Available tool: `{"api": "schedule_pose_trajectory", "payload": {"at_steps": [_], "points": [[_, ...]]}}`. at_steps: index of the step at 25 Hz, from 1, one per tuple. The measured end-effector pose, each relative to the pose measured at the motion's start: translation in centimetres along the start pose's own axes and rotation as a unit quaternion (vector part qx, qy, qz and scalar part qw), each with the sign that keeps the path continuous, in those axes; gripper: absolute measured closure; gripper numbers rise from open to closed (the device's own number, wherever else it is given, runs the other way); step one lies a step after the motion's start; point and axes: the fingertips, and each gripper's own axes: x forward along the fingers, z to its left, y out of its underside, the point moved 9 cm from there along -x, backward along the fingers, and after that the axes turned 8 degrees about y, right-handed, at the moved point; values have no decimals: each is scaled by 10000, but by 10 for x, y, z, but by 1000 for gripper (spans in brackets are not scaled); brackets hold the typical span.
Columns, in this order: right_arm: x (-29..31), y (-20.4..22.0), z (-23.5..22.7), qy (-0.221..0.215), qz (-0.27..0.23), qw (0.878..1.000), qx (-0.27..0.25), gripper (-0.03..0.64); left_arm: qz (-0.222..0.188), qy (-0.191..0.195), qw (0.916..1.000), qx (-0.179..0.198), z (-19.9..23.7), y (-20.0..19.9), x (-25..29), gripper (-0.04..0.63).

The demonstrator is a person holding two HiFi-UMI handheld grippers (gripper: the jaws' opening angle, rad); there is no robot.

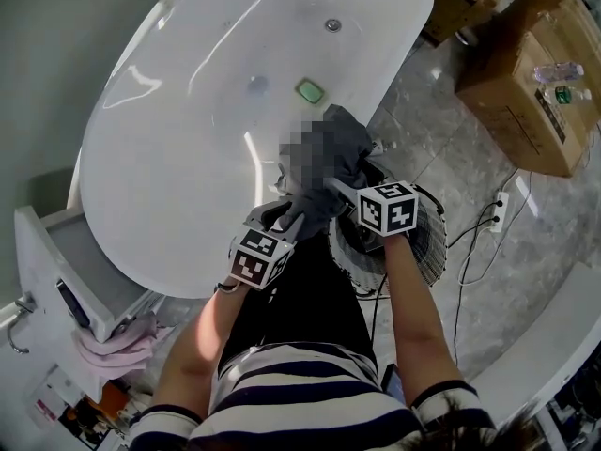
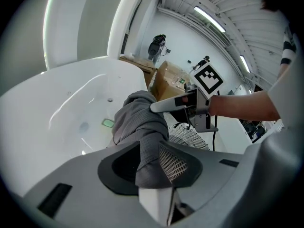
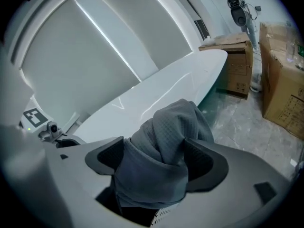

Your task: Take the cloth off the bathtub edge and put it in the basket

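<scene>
Both bare forearms, the left forearm [image 1: 192, 346] and the right forearm [image 1: 413, 308], reach forward from striped sleeves and converge, so that the two tools meet nose to nose above the rim of the white bathtub [image 1: 160, 167]. The left hand-held gripper [image 1: 299, 220] slopes steeply down and forward, its marker cube nearest the body. The right hand-held gripper [image 1: 334, 187] slopes down less steeply, and its jaws are turned across toward the left one. The grey cloth [image 1: 355, 137] is gathered into a thick, crumpled roll between and just ahead of the two sets of jaws. Seen along the left hand-held gripper [image 2: 149, 152], the cloth [image 2: 140, 118] has its long axis on that tool's own line. A narrow tail lies between the parted jaws, against the right pad with a dark gap at the left pad, and the bulk rises ahead to the tip of the other tool. Seen along the right hand-held gripper [image 3: 154, 148], the jaws stand wide apart, and the cloth [image 3: 173, 122] lies slack and heaped in the gap, its peak pointing forward and upward. The wire basket [image 1: 430, 244] sits directly below the right hand-held gripper, beside the tub. Whether the cloth's underside touches the rim or the basket cannot be told.
</scene>
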Motion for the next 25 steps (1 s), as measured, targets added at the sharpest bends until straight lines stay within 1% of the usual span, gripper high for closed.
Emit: {"api": "schedule_pose_trajectory", "payload": {"at_steps": [5, 7, 10, 13, 15, 18, 21, 25], "points": [[7, 4, -4, -333, 298, 9977, 514, 238, 43, -18, 10000, -48, 1, 2, 1, 480], [7, 5, -3, -449, 330, 9966, 604, 241, 73, -24, 10000, -49, 1, 3, 1, 480], [6, 6, -1, -497, 325, 9956, 719, 282, 109, -43, 9999, -30, 1, 5, 1, 480], [4, 8, 2, -453, 328, 9952, 806, 325, 85, -93, 9999, -99, 2, 6, -1, 480], [2, 8, 4, -359, 346, 9959, 751, 353, 57, -111, 9998, -159, 2, 6, -2, 480], [-3, 8, 8, -181, 328, 9979, 523, 401, 100, -67, 9998, -156, 2, 8, -1, 480], [-7, 8, 15, -65, 255, 9994, 239, 459, 153, 47, 9997, -181, 1, 12, 0, 452], [-10, 8, 20, 23, 268, 9996, 72, 477, 233, 204, 9993, -206, -4, 14, 4, 405]]}}
